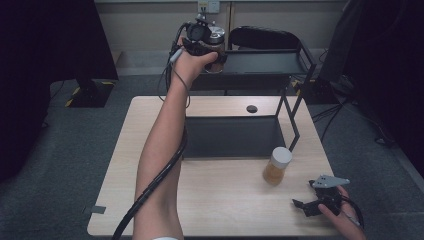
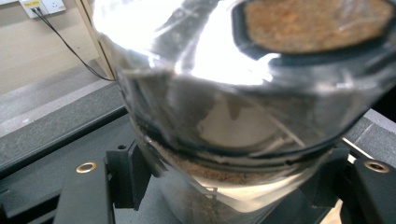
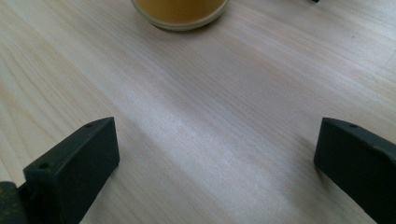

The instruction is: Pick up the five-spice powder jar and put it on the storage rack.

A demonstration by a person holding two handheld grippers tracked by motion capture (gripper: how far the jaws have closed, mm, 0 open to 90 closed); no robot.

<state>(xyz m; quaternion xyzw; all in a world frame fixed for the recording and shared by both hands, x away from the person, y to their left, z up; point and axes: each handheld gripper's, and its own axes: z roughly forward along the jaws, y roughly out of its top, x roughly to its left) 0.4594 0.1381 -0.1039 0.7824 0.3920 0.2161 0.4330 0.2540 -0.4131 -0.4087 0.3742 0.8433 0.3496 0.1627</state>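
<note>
Nearest the person, at about five o'clock on the light wooden table [image 1: 220,200], the right gripper [image 1: 303,206] rests low over the bare wood with a hand behind it. In the right gripper view its two black jaws stand wide apart with nothing between them, only tabletop. Just ahead of it, toward eleven o'clock from that gripper, stands a jar of yellow-orange contents with a white lid [image 1: 276,165], upright on the table and apart from the jaws; its base shows at twelve o'clock in the right gripper view [image 3: 180,14].

Beyond the jar, around the table's middle, sits the lower tray of a black two-tier rack [image 1: 232,137], its slanted legs rising at the right. A small dark round hole [image 1: 252,108] lies in the tabletop near twelve o'clock.

Farthest off, the left forearm stretches up to the rack's upper shelf [image 1: 265,62], at twelve o'clock past the table's far edge. There the left gripper [image 1: 214,54] is clamped on a clear jar of brown powder with a silver lid [image 1: 216,42], held at the shelf's left end. In the left gripper view the jar [image 2: 233,121] looms close, the black jaws pressing its sides, the dark shelf beneath; whether its base touches the shelf I cannot tell
</note>
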